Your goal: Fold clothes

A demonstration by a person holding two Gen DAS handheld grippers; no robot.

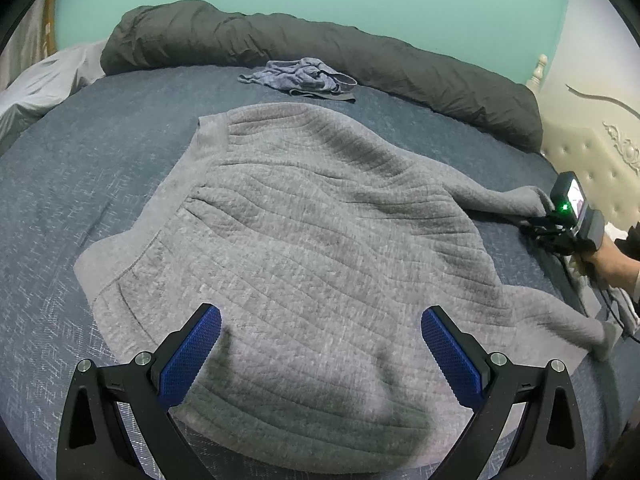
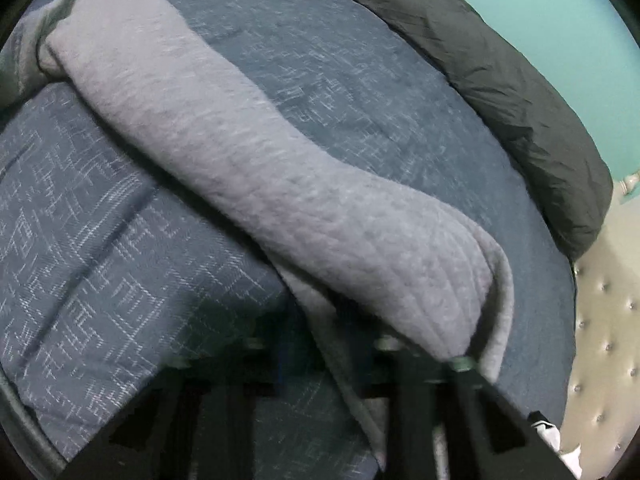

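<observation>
Grey quilted sweater (image 1: 304,216) spread on a bed (image 1: 80,184), one claw hovering, one at a sleeve.

Left wrist view: the left claw (image 1: 320,354) stands apart at the lower centre, its blue pads (image 1: 192,356) over the sweater's near edge, nothing between them. At the right edge the right claw (image 1: 538,222) sits at the tip of a sleeve (image 1: 508,200). A crumpled blue garment (image 1: 300,78) lies at upper centre before a dark rolled duvet (image 1: 320,48).

Right wrist view: the sleeve (image 2: 248,160) runs diagonally from upper left to the blurred right claw (image 2: 340,354) at the bottom, drawn together on its cuff end.
</observation>
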